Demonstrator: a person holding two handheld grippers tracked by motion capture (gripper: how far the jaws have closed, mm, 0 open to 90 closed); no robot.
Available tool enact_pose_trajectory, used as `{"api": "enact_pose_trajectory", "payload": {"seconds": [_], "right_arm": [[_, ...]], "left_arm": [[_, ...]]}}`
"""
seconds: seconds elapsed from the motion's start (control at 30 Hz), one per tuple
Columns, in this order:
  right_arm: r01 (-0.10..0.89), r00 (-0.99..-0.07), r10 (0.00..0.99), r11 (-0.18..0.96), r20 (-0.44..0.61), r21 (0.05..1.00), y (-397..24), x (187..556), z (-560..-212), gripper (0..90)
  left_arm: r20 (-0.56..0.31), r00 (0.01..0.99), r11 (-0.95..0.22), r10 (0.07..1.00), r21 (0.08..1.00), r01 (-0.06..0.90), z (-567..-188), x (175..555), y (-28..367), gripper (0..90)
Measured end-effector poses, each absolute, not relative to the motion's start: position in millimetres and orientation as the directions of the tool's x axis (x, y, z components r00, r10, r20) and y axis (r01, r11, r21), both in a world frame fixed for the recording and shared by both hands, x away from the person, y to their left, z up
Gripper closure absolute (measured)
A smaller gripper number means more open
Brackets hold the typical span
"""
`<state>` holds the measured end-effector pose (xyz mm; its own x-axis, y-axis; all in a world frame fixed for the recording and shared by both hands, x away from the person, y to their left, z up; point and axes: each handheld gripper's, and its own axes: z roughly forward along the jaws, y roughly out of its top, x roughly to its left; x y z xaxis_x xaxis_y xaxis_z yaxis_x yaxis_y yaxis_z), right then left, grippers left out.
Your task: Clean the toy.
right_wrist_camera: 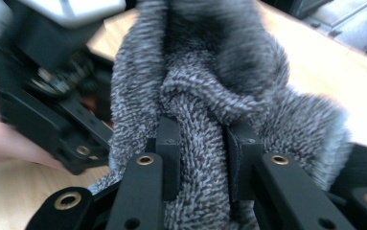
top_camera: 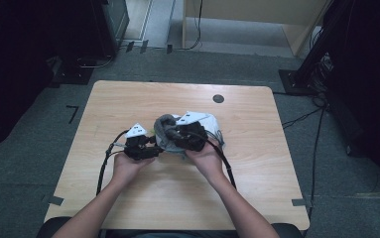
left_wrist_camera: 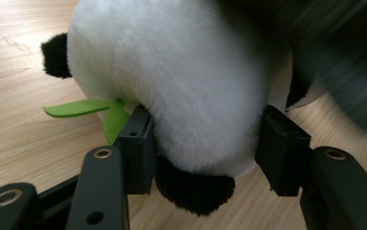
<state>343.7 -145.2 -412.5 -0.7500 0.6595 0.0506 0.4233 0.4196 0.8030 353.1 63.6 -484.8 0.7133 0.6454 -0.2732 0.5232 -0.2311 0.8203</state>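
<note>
A black-and-white panda plush (left_wrist_camera: pixel 181 81) with a green felt leaf (left_wrist_camera: pixel 83 108) lies on the wooden table (top_camera: pixel 257 163). My left gripper (left_wrist_camera: pixel 210 143) is shut on its white body, one pad pressing each side. A fuzzy grey cloth (right_wrist_camera: pixel 205 96) is draped over the plush, and in the high view it bunches up at the table's middle (top_camera: pixel 164 127). My right gripper (right_wrist_camera: pixel 205 160) is shut on a fold of this cloth. From above, the left gripper (top_camera: pixel 156 144) and right gripper (top_camera: pixel 171 133) meet at the bundle, each held by a hand.
A dark round hole (top_camera: pixel 218 98) sits near the table's far edge. Black cables (top_camera: pixel 101 168) trail from both grippers toward the front edge. Grey carpet, dark stands and floor cables surround the table.
</note>
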Motion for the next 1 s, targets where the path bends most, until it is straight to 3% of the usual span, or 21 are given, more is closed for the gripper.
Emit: {"api": "enact_pose_trajectory", "payload": {"seconds": [0.5, 1.0], "right_arm": [[0.396, -0.721, 0.691, 0.473, -0.052, 0.787, -165.3, 345.7, -419.7, 72.0], [0.46, -0.564, 0.825, 0.339, -0.025, 0.82, -242.4, 346.2, -400.5, 72.3]], "left_arm": [[-0.293, 0.701, -0.244, 0.651, 0.793, 0.558, -487.3, 354.0, 66.1, 50.1], [-0.311, 0.698, -0.247, 0.645, 0.779, 0.576, -486.6, 357.1, 69.0, 50.4]]}}
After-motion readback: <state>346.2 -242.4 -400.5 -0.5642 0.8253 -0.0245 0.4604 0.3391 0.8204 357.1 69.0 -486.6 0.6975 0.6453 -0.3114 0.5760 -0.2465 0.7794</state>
